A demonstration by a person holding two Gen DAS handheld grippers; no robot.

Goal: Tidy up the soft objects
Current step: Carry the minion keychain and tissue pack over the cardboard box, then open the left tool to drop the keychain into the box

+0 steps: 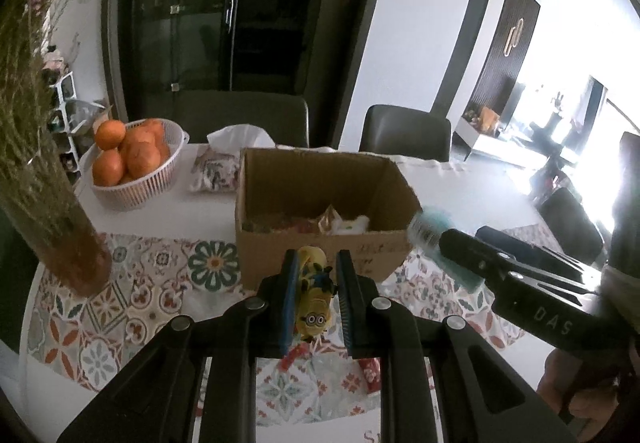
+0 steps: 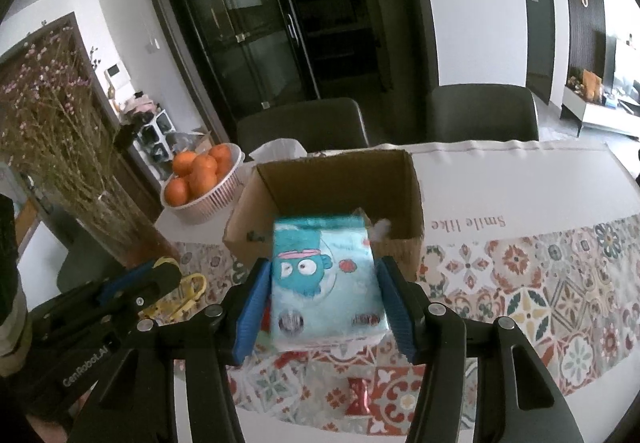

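My left gripper is shut on a yellow minion plush toy, held above the patterned tablecloth just in front of the open cardboard box. My right gripper is shut on a light blue tissue pack with a cartoon fish, held at the box's near rim. The box holds several soft items. The right gripper and its pack also show at the right of the left wrist view; the left gripper shows at the left of the right wrist view.
A white basket of oranges and a tissue pack sit behind and left of the box. A vase of dried flowers stands at the left. Small red wrapped items lie on the cloth. Dark chairs stand behind the table.
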